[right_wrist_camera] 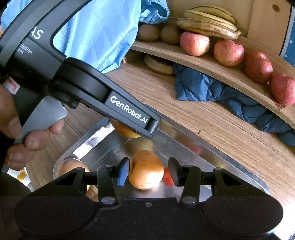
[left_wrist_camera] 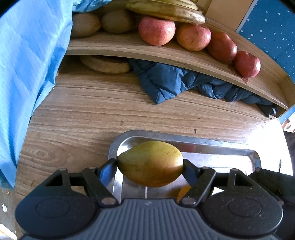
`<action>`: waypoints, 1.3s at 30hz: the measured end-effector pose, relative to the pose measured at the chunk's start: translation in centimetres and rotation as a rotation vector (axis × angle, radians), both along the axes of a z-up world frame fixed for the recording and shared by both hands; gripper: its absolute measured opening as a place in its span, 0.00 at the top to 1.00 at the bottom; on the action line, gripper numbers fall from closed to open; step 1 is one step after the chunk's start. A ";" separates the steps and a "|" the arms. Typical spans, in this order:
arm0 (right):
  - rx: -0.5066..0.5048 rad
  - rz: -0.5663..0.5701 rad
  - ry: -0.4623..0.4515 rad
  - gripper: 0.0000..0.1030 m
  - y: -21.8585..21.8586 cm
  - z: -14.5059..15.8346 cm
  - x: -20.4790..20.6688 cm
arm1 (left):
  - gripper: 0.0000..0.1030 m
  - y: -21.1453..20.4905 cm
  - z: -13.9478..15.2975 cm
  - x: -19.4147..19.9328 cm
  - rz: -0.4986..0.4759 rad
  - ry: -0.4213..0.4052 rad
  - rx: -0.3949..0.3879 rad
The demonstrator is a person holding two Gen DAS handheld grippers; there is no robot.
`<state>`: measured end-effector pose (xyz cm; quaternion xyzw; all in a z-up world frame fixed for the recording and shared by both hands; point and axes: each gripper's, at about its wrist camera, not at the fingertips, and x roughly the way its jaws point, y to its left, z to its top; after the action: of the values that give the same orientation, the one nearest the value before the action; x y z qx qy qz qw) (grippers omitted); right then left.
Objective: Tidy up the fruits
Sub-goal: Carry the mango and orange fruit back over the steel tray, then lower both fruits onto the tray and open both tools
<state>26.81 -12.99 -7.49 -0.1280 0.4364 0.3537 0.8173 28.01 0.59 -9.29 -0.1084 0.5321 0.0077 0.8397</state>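
Observation:
My left gripper (left_wrist_camera: 150, 164) is shut on a green-yellow mango (left_wrist_camera: 150, 163) and holds it above the steel tray (left_wrist_camera: 202, 143). From the right wrist view the left gripper's body (right_wrist_camera: 127, 109) crosses the frame with the mango (right_wrist_camera: 125, 130) mostly hidden under it. My right gripper (right_wrist_camera: 148, 170) is open around an orange-tan round fruit (right_wrist_camera: 146, 169) lying in the tray (right_wrist_camera: 230, 164); the left pad is close to it, the right pad stands apart. Another tan fruit (right_wrist_camera: 71, 169) lies at the tray's left corner.
A wooden shelf (left_wrist_camera: 147, 49) at the back holds several red apples (left_wrist_camera: 156, 30), kiwis (left_wrist_camera: 84, 24) and bananas (left_wrist_camera: 166, 11). A dark blue cloth (left_wrist_camera: 184, 81) and a flat bread-like disc (left_wrist_camera: 106, 64) lie under it. A light blue sleeve (left_wrist_camera: 27, 64) fills the left.

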 end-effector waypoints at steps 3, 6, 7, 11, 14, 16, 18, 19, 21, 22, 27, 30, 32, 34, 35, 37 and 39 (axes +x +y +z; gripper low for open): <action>-0.002 -0.009 0.000 0.53 0.0 0.0 0.1 | 0.22 -0.1 0.0 0.2 -0.006 -0.002 -0.002; -0.003 -0.018 -0.001 0.53 0.0 0.0 0.0 | 0.23 -0.2 0.0 0.4 -0.011 -0.003 0.000; -0.004 -0.021 -0.001 0.53 0.0 0.0 0.0 | 0.23 -0.2 0.0 0.5 -0.013 -0.003 0.001; -0.006 -0.032 -0.003 0.52 0.0 0.0 0.1 | 0.23 -0.2 0.1 0.5 -0.015 -0.002 0.003; -0.006 -0.040 -0.003 0.50 -0.1 0.0 0.1 | 0.22 -0.3 0.1 0.4 -0.015 -0.001 0.007; -0.008 -0.046 -0.003 0.48 -0.2 0.0 0.0 | 0.22 -0.3 0.1 0.4 -0.013 0.000 0.010; -0.008 -0.051 -0.002 0.44 -0.3 0.0 0.0 | 0.20 -0.3 0.1 0.4 -0.011 -0.001 0.012; -0.009 -0.053 -0.002 0.43 -0.3 0.0 0.0 | 0.18 -0.3 0.2 0.4 -0.009 -0.003 0.014; -0.009 -0.058 -0.002 0.40 -0.4 -0.1 0.0 | 0.15 -0.3 0.3 0.3 -0.005 -0.005 0.021; -0.010 -0.061 -0.002 0.39 -0.4 -0.1 -0.1 | 0.15 -0.4 0.3 0.3 -0.004 -0.005 0.024; -0.010 -0.071 -0.009 0.28 -0.5 -0.1 -0.2 | 0.09 -0.3 0.5 0.2 0.004 -0.013 0.034; -0.008 -0.082 -0.014 0.23 -0.7 -0.1 -0.1 | 0.07 -0.2 0.6 0.2 0.008 -0.017 0.040; -0.007 -0.091 -0.015 0.20 -0.8 0.0 -0.1 | 0.07 -0.3 0.7 0.1 0.010 -0.017 0.044; -0.004 -0.101 -0.013 0.16 -1.0 0.0 -0.1 | 0.06 -0.2 0.8 0.0 0.013 -0.019 0.046; -0.002 -0.107 -0.011 0.13 -1.1 0.0 0.0 | 0.05 -0.2 0.9 0.0 0.015 -0.021 0.047; 0.000 -0.118 -0.012 0.10 -1.3 0.0 0.0 | 0.04 -0.2 1.0 0.0 0.020 -0.028 0.051; 0.001 -0.131 -0.016 0.07 -1.5 0.1 -0.1 | 0.02 -0.1 1.1 -0.1 0.025 -0.035 0.057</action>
<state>26.74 -14.50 -7.36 -0.1016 0.4372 0.2988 0.8422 27.95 0.51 -8.15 -0.0913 0.5155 0.0316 0.8514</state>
